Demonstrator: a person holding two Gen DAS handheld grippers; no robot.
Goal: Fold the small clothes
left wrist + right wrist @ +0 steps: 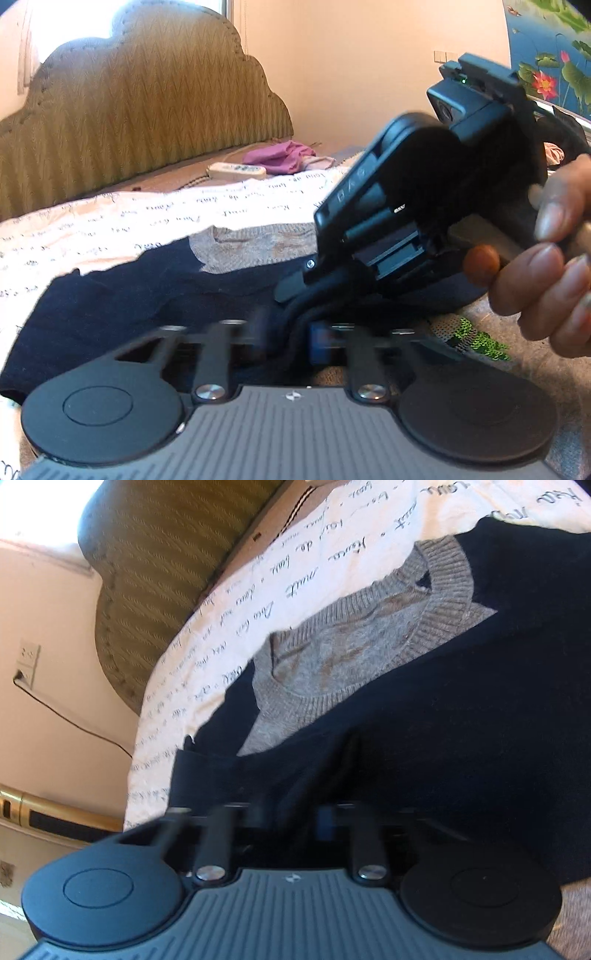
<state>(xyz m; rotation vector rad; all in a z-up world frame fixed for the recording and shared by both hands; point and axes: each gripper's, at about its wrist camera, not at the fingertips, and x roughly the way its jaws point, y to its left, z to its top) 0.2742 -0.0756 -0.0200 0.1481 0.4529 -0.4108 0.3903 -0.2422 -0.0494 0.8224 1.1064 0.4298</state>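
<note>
Sweater – navy with a grey collar – lies on our bedsheet; both our tongs, left and right, pinch its dark fabric at six o'clock.

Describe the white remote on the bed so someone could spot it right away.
Start at the tall olive headboard. Just below its right end, the white remote lies flat on the mattress beside a crumpled purple garment. It is the only hard, rectangular white thing there, with small buttons.
</note>
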